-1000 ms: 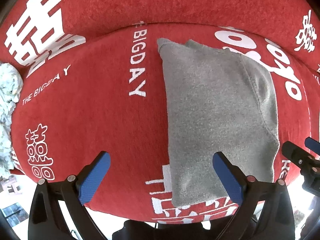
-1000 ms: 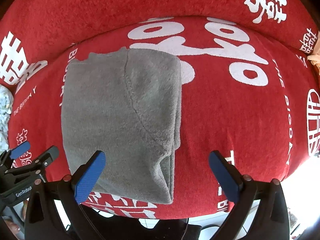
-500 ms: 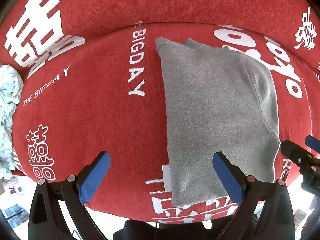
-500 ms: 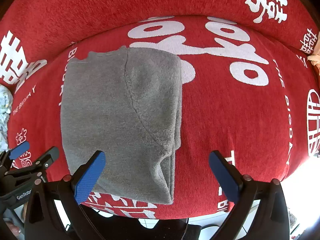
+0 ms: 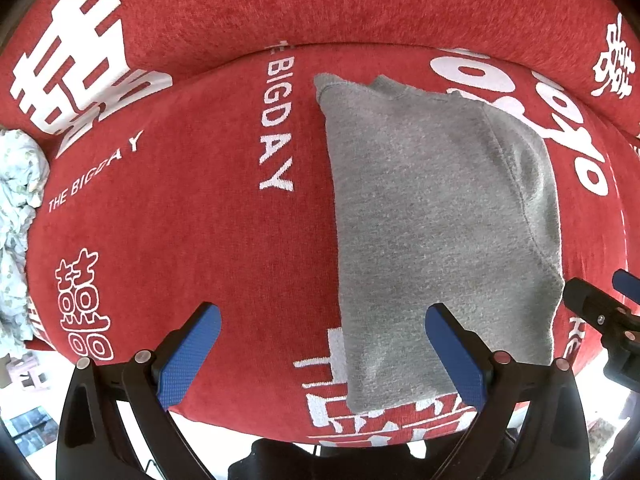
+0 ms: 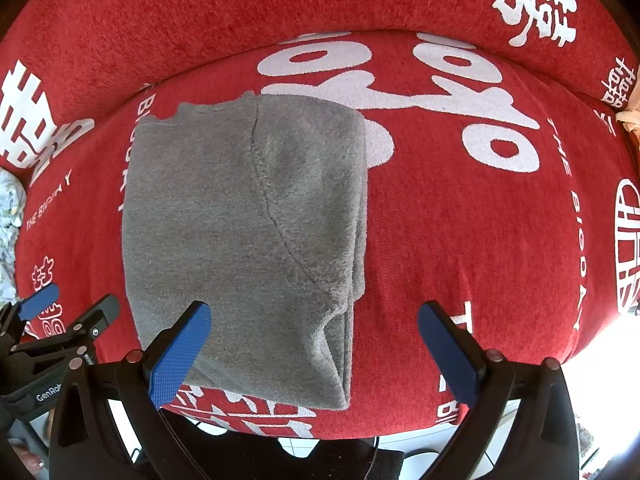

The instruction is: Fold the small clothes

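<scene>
A grey fleece garment (image 5: 436,216) lies folded into a tall rectangle on the red cushion (image 5: 180,200); the same garment (image 6: 244,232) fills the left half of the right wrist view. My left gripper (image 5: 320,356) hovers open over the garment's near left edge, holding nothing. My right gripper (image 6: 316,352) hangs open above the garment's near right corner, also with nothing in it. Each gripper shows at the other view's edge: the right one (image 5: 600,312), the left one (image 6: 60,320).
The cushion is a red seat with white lettering and a raised red backrest (image 6: 280,4) behind. A crumpled pale patterned cloth (image 5: 16,208) sits at the far left. Bright floor shows below the cushion's front edge (image 6: 600,360).
Both views have barely shifted; the garment sits very slightly lower in frame. Both grippers stay open and nothing was taken hold of.
</scene>
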